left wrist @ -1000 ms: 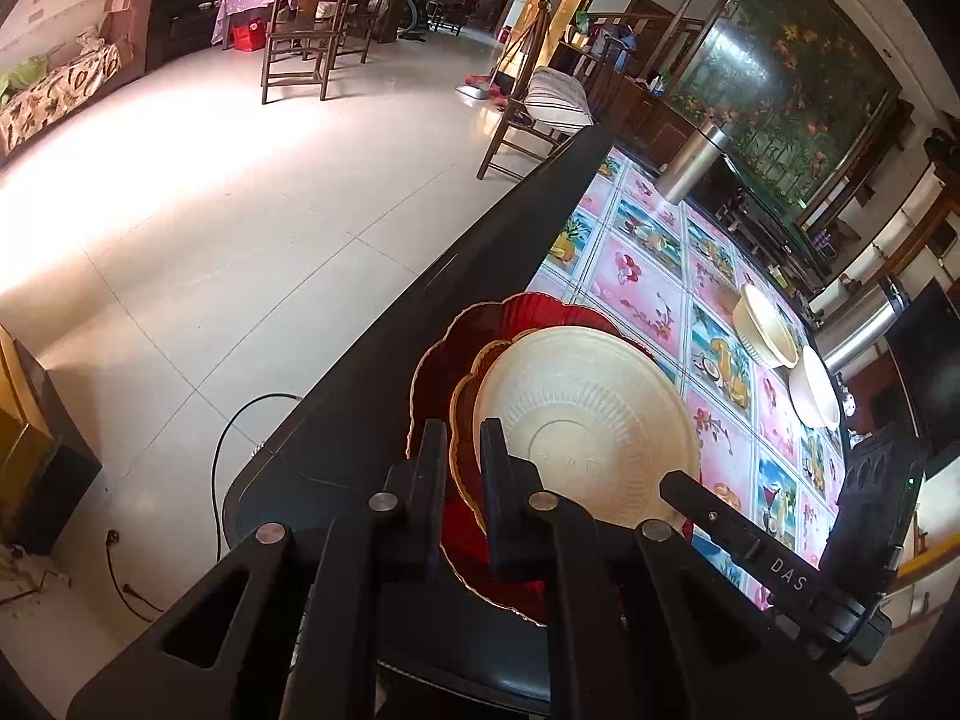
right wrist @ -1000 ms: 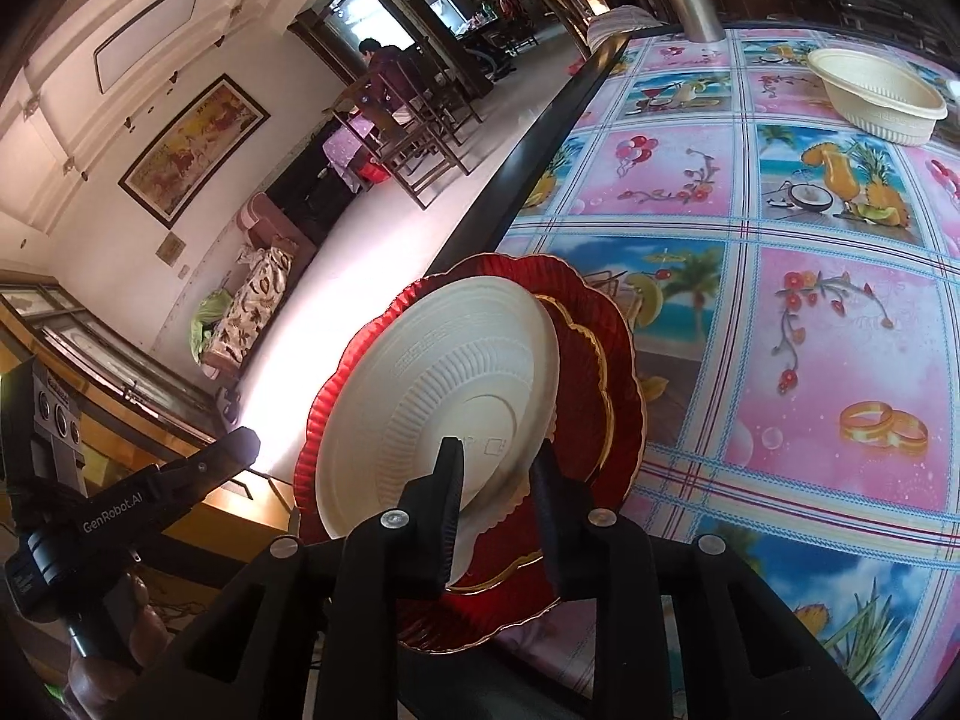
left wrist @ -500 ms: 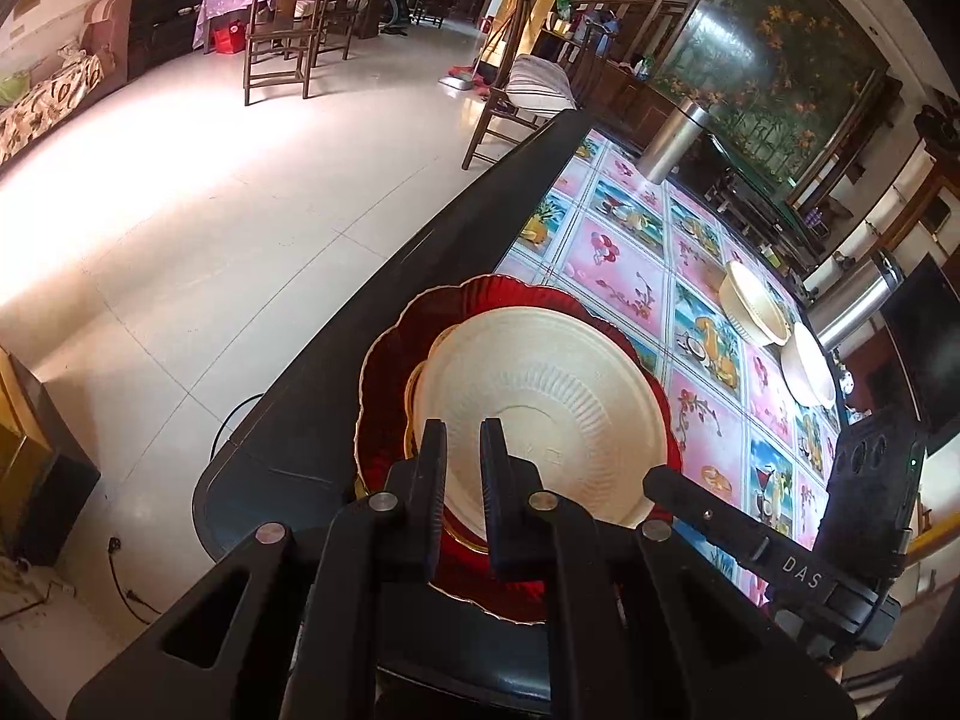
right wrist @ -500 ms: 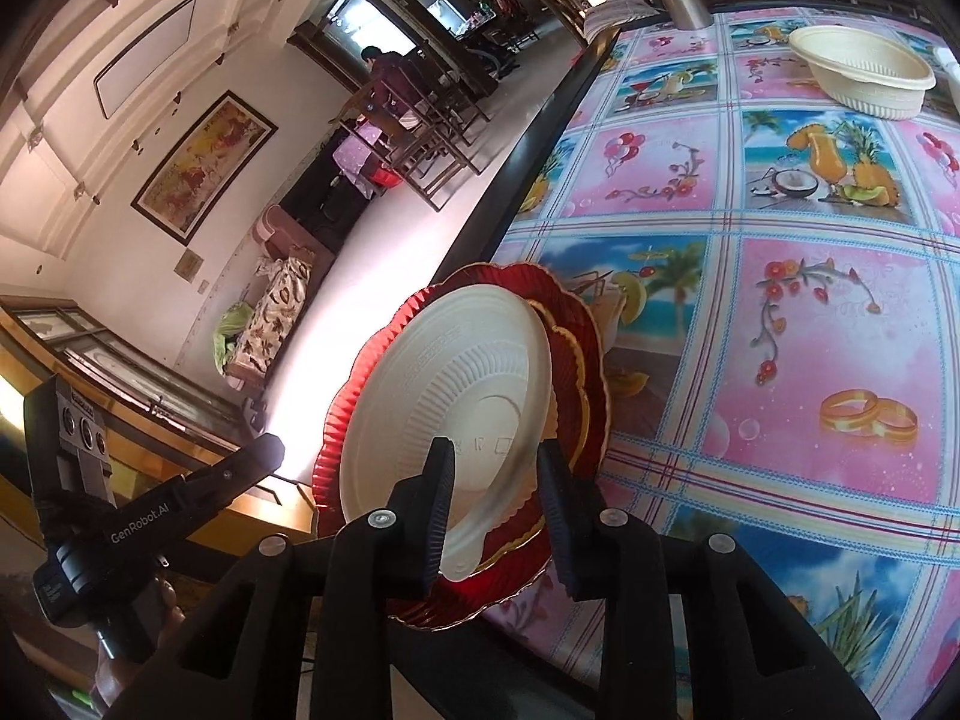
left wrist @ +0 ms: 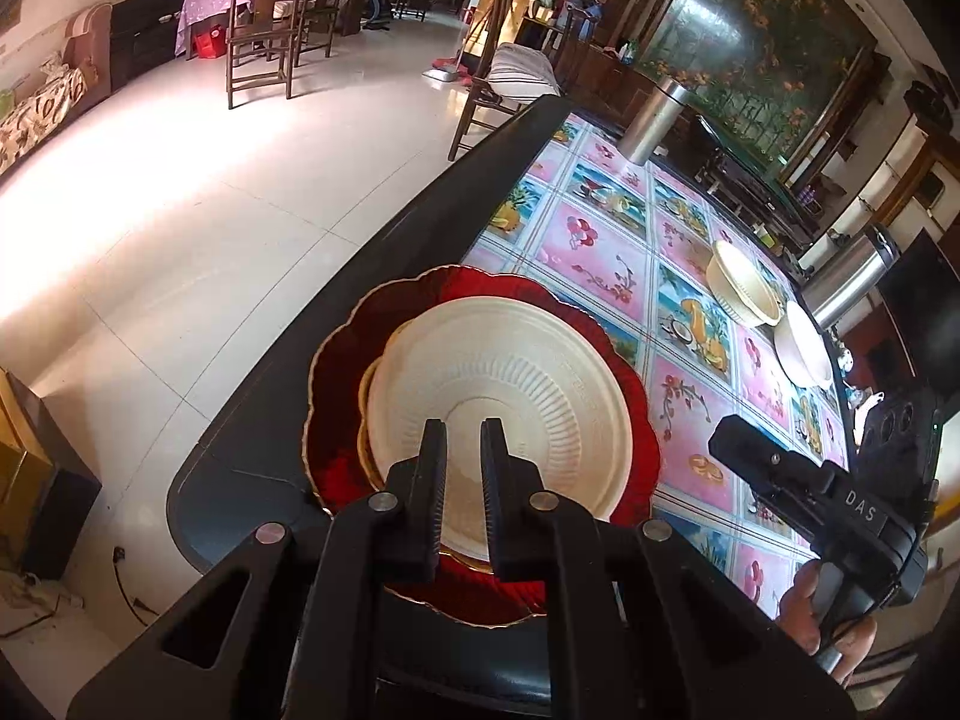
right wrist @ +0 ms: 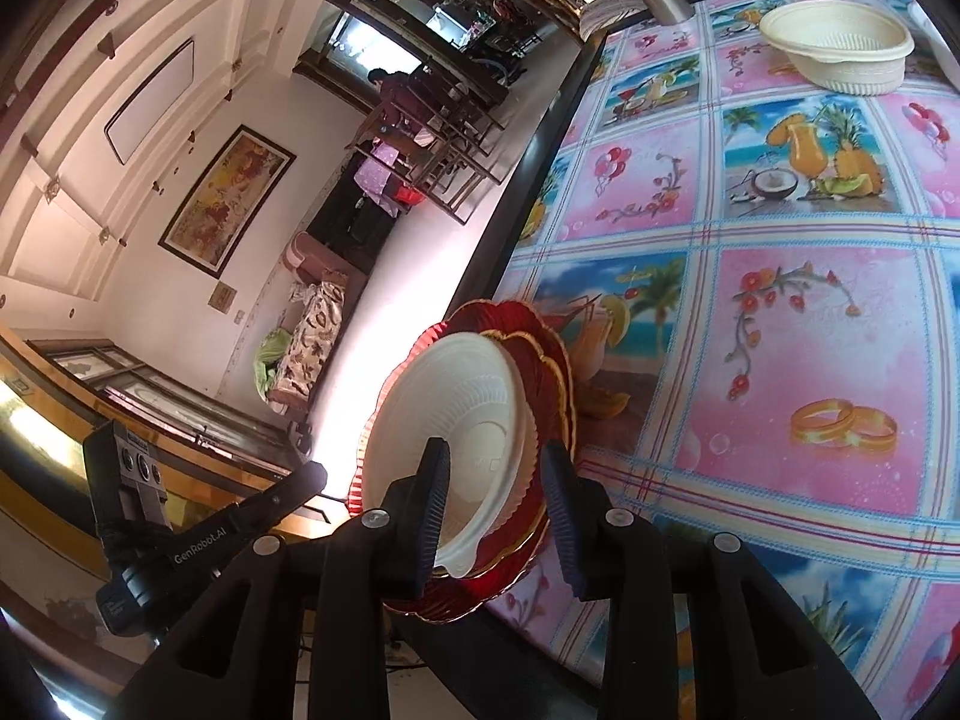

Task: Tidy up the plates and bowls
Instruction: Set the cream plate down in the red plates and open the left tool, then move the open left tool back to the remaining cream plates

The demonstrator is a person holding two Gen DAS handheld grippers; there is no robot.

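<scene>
Left wrist view shows the left claw low in the middle of the frame, its fingers drawn almost together and gripping nothing, poised over the near side of a ribbed cream disposable plate. That plate lies on a smaller red plate with a gold rim, which sits in a large scalloped red plate. The whole stack rests at the corner of the bench, partly on its black border and partly on the pink and blue picture tablecloth. In the right wrist view the right claw has just been opening. Its jaws stand apart with the stack's near rim in line with the gap, and the pads do not seem to press on it. The main risk, as I judge it, is a nudge: either claw could catch a rim and slide the stack over the close bench edge onto the tiled floor. The cream plate looks light and sits off-centre, so it could skate off by itself. A cream ribbed bowl at the right of the frame is not yet stacked, and reaching for it across the plates could clip them.
</scene>
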